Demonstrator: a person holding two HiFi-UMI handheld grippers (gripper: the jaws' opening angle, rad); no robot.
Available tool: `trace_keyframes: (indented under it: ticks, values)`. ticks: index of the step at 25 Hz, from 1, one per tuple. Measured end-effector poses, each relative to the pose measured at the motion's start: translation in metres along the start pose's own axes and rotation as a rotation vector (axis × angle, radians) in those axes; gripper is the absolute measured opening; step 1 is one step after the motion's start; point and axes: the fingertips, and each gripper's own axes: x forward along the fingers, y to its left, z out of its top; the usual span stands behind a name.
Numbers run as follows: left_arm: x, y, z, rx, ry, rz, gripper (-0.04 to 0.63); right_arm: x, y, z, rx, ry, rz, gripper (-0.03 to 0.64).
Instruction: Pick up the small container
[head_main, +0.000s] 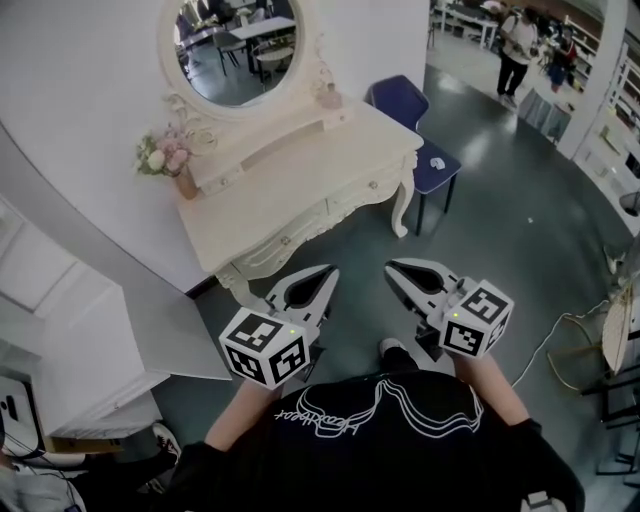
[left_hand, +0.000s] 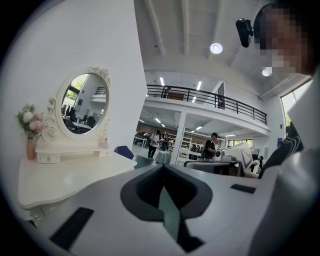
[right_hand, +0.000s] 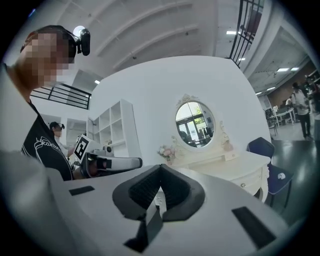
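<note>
Held about level, side by side before the chest, the left tool (head_main: 322, 278) and right tool (head_main: 395, 270) both have jaws pressed together on nothing, well apart from the worktop (head_main: 300, 190), where the small container (head_main: 328, 97), too tiny to read, stands beside the mirror (head_main: 233, 50) and a vase (head_main: 186, 185) holds flowers (head_main: 160, 155).

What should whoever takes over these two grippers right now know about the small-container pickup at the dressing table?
Left gripper: shut, empty, held in the air short of the dressing table.
Right gripper: shut, empty, beside the left one.
Things: a small container stands on the table's raised shelf, just right of the oval mirror; it is probably the target. Flowers stand at the shelf's left end.
Done: nothing yet; the container is untouched.
Left: move up to the table, open one gripper, close on the container, lift.
</note>
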Motion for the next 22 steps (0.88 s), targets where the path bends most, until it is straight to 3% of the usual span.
trace_keyframes:
  ticks: [12,22]
  values:
    - [0.041,0.052,-0.012,-0.040,0.023,0.056,0.002,0.041,-0.058,-0.006,0.037,0.032,0.040,0.005]
    - [0.148,0.141,0.005,-0.112,0.035,0.124,0.002,0.102,-0.182,0.011,0.068,0.087,0.079,0.005]
